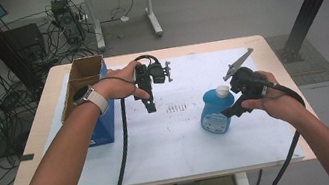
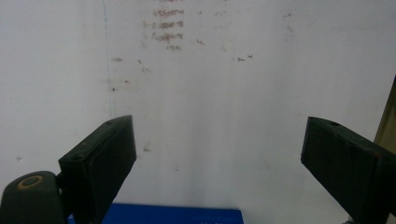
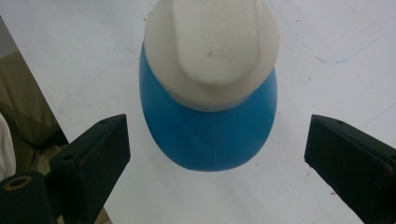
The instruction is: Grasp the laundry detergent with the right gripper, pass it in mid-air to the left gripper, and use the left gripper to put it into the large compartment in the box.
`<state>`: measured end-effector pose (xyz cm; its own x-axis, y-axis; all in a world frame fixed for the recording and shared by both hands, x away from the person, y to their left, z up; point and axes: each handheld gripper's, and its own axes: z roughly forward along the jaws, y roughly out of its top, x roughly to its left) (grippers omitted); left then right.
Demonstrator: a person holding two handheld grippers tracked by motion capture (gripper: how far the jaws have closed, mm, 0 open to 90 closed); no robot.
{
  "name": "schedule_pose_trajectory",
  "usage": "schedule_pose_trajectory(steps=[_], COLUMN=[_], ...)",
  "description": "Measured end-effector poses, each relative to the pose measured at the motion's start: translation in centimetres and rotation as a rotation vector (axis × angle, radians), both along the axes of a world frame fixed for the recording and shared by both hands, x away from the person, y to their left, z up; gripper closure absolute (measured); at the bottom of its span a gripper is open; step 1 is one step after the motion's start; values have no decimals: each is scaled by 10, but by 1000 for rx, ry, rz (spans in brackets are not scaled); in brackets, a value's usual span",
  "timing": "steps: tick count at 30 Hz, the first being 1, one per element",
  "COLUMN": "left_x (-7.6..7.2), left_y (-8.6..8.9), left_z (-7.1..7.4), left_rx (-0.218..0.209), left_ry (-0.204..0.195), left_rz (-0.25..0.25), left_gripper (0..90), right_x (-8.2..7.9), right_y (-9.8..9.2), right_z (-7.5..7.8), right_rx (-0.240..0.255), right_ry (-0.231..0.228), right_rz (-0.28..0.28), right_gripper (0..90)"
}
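A blue bottle [image 1: 214, 114] with a white cap [image 1: 223, 91] stands right of centre on the white sheet [image 1: 180, 140]. My right gripper [image 1: 230, 110] is just right of it, jaws pointing at it. In the right gripper view the bottle [image 3: 210, 140] appears from above, white cap [image 3: 210, 46] uppermost. It sits ahead of my right gripper [image 3: 217, 128], whose jaws stand wide apart and do not touch it. My left gripper [image 1: 150, 106] hovers over the sheet left of centre. The left gripper [image 2: 219, 140] is open with only stained white sheet [image 2: 210, 93] between its jaws.
An open cardboard box [image 1: 83, 78] with a blue side [image 1: 105, 125] stands at the table's left; its blue edge [image 2: 177, 215] also appears below the left jaws. Faint brown marks [image 1: 175, 107] dot the sheet's middle. Cables trail from both grippers over the near edge.
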<state>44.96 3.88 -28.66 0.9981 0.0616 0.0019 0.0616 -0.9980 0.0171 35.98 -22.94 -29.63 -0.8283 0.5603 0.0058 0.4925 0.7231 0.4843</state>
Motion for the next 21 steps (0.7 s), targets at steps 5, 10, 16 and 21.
schedule_pose_trajectory(steps=[5,10,16,21], left_x=[0,0,0,0], left_y=[0,1,1,1], left_z=[0,0,0,-1], left_rx=[1,0,-1,-1], left_ry=[0,0,0,-1], left_rz=[-1,1,4,2], left_gripper=[106,106,106,106], right_x=[0,1,1,1], right_y=[0,0,1,1], right_z=[0,0,0,0], right_rx=[1,3,0,0], right_ry=[0,1,2,1], right_rz=[-1,0,2,5], right_gripper=[68,68,68,68])
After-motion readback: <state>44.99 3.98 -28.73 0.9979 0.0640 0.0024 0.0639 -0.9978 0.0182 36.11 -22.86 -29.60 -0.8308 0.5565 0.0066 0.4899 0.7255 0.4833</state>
